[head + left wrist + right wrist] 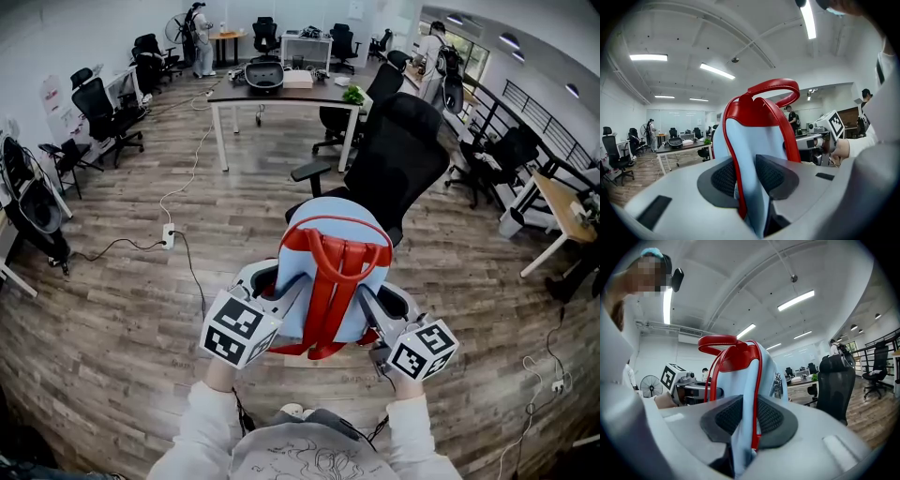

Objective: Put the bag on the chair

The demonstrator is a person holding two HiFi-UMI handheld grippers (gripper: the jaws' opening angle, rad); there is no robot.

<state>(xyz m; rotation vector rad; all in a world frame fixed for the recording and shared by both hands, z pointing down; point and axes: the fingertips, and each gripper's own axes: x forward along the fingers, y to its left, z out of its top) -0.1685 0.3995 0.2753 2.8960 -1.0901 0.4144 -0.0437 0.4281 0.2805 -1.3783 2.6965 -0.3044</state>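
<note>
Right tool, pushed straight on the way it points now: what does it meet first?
The bag: the right tool is shut on its edge, and the bag fills the line ahead. The black chair stands beyond, somewhat right of that line; depth unclear.

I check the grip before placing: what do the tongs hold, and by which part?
Both hold the bag: the left tongs pinch its left side edge, the right tongs its right side edge.

An open-plan office: desks [281, 94], swivel chairs [98, 103], wood-look floor [122, 300]
</note>
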